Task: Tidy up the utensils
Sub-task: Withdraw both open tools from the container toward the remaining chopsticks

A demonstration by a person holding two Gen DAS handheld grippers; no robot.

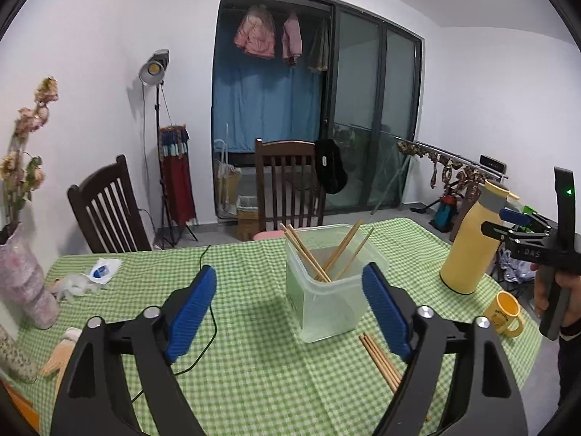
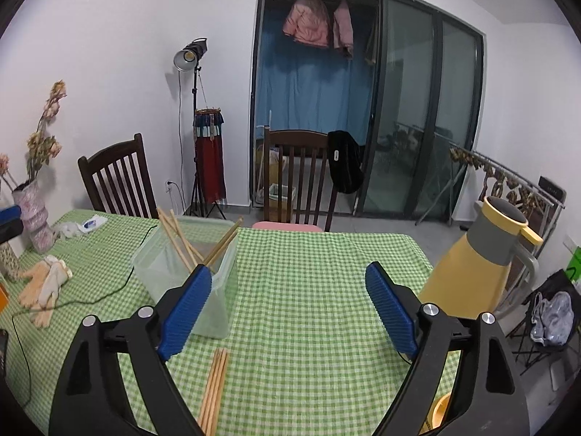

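A clear plastic container stands on the green checked tablecloth and holds several wooden chopsticks leaning upright. More loose chopsticks lie on the cloth just in front of it. My left gripper is open and empty, its blue pads on either side of the container, short of it. My right gripper is open and empty above bare cloth; the container is at its left pad and loose chopsticks lie below. The right gripper also shows in the left wrist view.
A yellow thermos jug and yellow mug stand at the right. A vase of dried flowers, gloves, a black cable and a white packet are at the left. Wooden chairs stand behind.
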